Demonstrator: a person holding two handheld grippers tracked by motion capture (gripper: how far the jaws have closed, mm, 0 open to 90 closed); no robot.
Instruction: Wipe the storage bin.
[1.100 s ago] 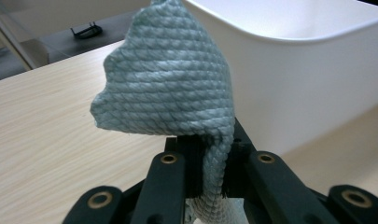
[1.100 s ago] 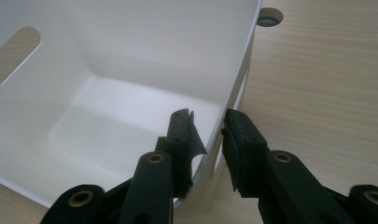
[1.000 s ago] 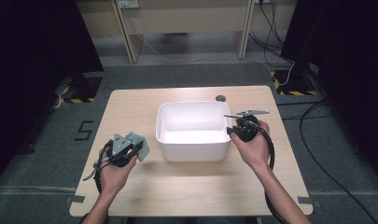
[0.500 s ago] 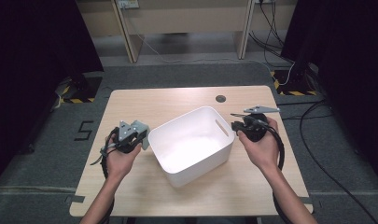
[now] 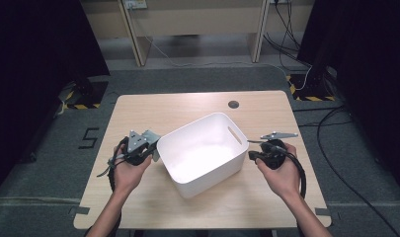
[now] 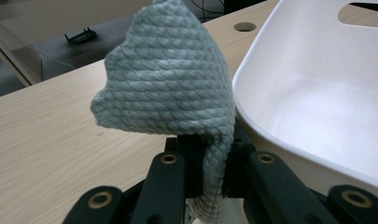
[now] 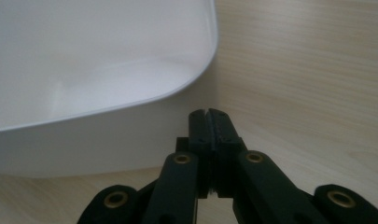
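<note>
Wooden table [image 5: 197, 106], left claw [image 6: 210, 184] pinching green cloth [image 6: 170, 79] beside white tub [image 5: 202, 153], right claw [image 7: 208, 116] closed empty.

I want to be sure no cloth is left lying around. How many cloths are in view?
1. A grey-green woven cloth is pinched in the left tongs, beside the near-left rim of the white tub. The tub's visible inside holds none; another could hide behind its walls.

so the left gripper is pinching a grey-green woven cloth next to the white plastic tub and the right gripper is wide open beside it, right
Not quite. The right gripper is shut, not wide open: the right gripper view shows its two black jaws pressed together with nothing between them, beside the white plastic tub. The rest holds: the left gripper pinches the grey-green woven cloth next to the tub, as the left gripper view shows.
</note>
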